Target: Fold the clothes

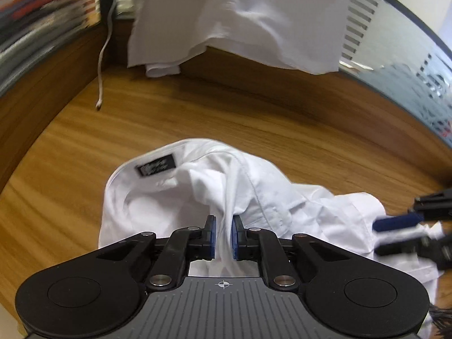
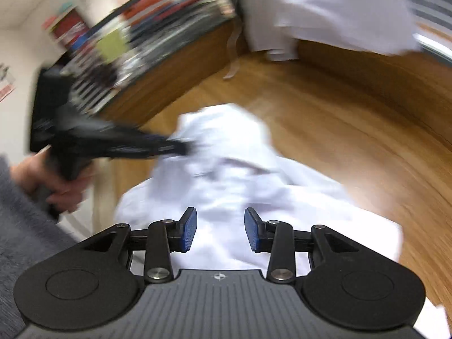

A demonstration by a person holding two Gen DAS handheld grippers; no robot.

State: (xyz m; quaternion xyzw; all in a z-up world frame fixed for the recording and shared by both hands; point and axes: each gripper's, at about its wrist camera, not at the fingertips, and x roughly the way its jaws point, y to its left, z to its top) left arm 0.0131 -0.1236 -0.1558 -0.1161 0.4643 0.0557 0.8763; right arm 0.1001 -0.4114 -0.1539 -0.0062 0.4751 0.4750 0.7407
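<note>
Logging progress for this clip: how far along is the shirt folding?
Done: nothing; the white shirt lies crumpled on the wooden table, collar label showing. In hand: the left tool pinches a ridge of its fabric; the right tool hangs open above it. Left: all folds, plus a second white garment at the back.

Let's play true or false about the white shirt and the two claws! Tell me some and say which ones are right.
1. The left claw pinches a fold of the white shirt. True.
2. The right claw is squeezed tight on the shirt. False: its jaws stand apart above the cloth.
3. The shirt lies on a wooden table. True.
4. The shirt is neatly folded. False: it is a crumpled heap.
5. Another white garment hangs at the table's far edge. True.
</note>
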